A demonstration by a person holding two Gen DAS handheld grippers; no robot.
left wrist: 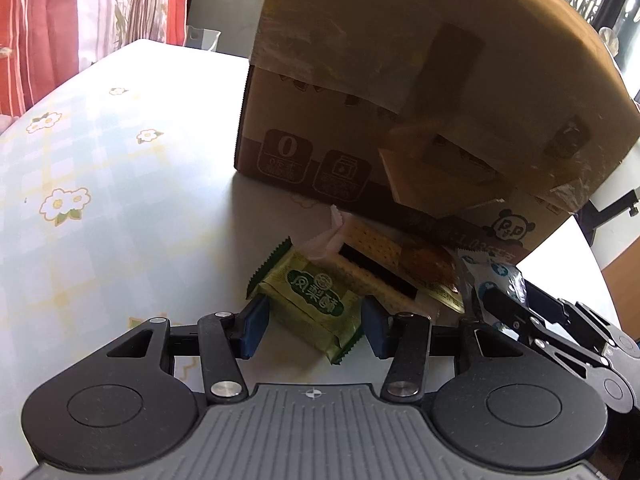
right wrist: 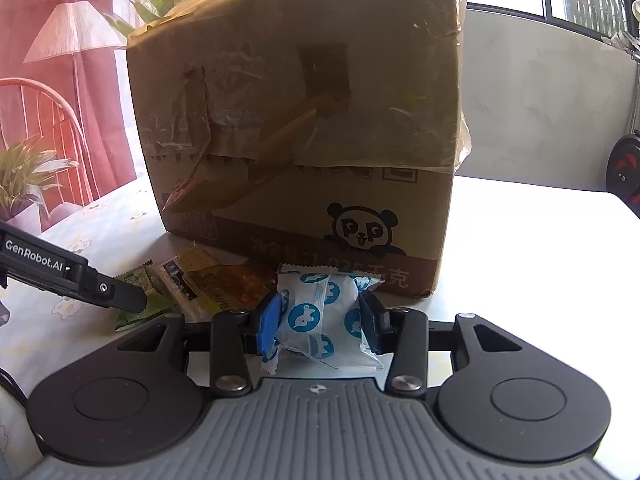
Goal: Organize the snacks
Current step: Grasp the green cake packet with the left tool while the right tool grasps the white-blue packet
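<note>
both grippers grip snacks on the counter (left wrist: 120,160): left gripper (left wrist: 314,326) pinches the green packet (left wrist: 312,300), right gripper (right wrist: 320,322) clamps the white-blue packet (right wrist: 324,316), cardboard box (right wrist: 300,120) at twelve o'clock.

A: Ahead-left of the left gripper (left wrist: 312,320)?
B: Pale checked tablecloth with white flower print (left wrist: 100,152). Beyond it, far left, a red striped curtain (left wrist: 40,20); a small white bag (left wrist: 204,38) just past the cloth's far edge.
A: Around the right gripper (right wrist: 320,320)?
B: Far ahead-left, a floor lamp with a pleated pale shade (right wrist: 74,28), a curved spindle-back chair (right wrist: 44,120) and a green leafy plant (right wrist: 24,176). Far right, a black round object with red marks (right wrist: 624,172); what it is cannot be told.
</note>
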